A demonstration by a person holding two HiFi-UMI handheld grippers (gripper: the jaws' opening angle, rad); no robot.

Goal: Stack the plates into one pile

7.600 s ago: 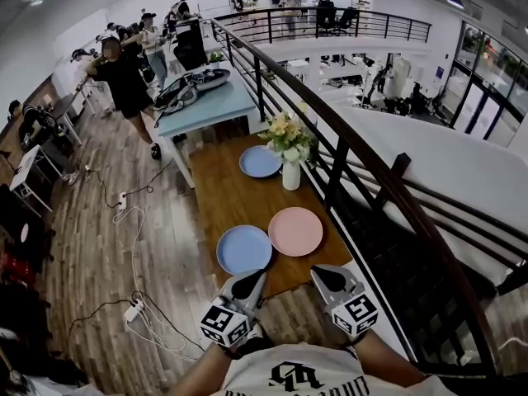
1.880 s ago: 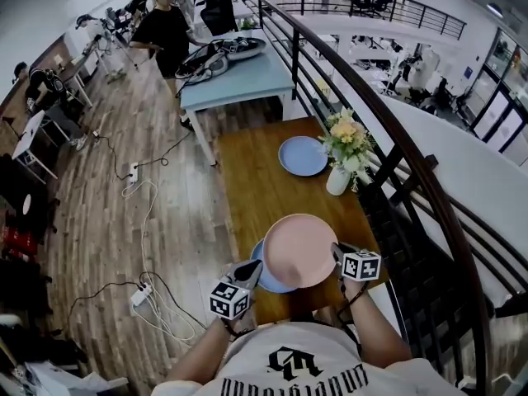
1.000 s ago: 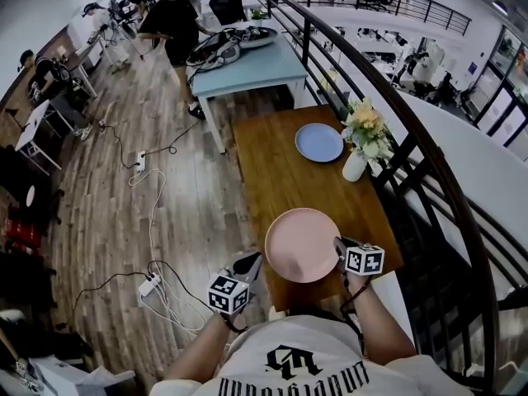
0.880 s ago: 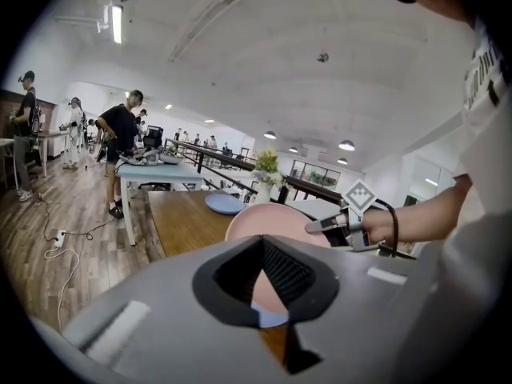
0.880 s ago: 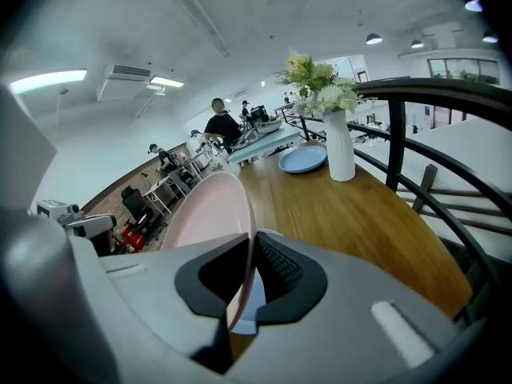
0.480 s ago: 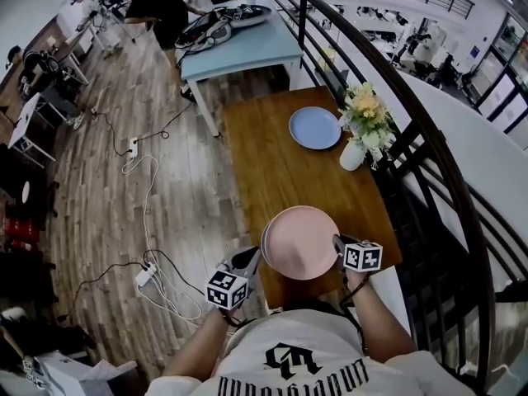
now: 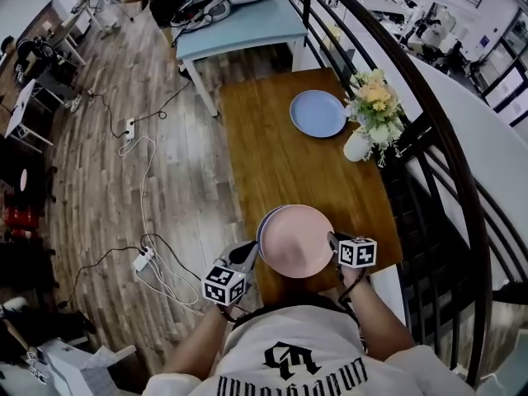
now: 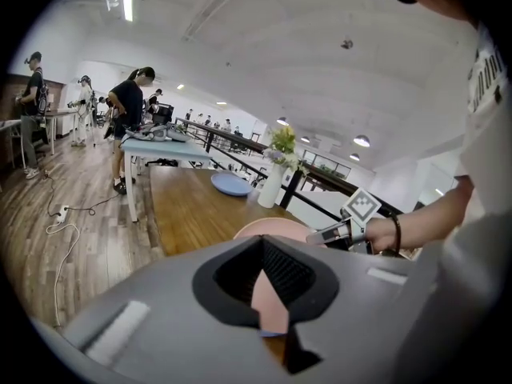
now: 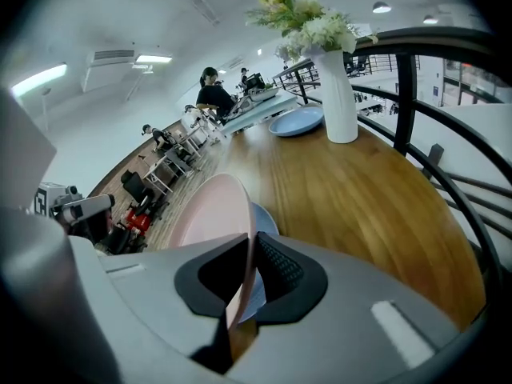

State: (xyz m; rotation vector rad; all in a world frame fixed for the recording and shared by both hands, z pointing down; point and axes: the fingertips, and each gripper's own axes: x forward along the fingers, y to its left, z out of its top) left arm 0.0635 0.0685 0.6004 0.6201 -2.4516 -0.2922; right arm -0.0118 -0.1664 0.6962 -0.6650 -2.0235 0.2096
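My right gripper (image 7: 332,239) (image 9: 242,246) is shut on the near rim of the pink plate (image 7: 297,239) (image 9: 210,210); its jaws have just eased open slightly with the rim still between them. The pink plate hangs tilted just over a blue plate (image 7: 261,223) (image 9: 263,219) at the table's near end, covering most of it. My left gripper (image 7: 250,251) (image 8: 268,294) stands at the plates' left edge, open by a narrow gap; pink and a blue sliver show through it. A second blue plate (image 7: 318,112) (image 8: 230,184) (image 9: 298,122) lies at the far end.
A white vase of flowers (image 7: 357,146) (image 9: 340,94) stands on the wooden table (image 7: 280,163) by the black railing (image 7: 429,139) on the right. A light blue table (image 7: 239,23) stands beyond. Cables and a power strip (image 7: 142,262) lie on the floor to the left.
The pink plate, which earlier lay beside the near blue plate, has come down in my right gripper over that plate. My left gripper has sunk alongside it.
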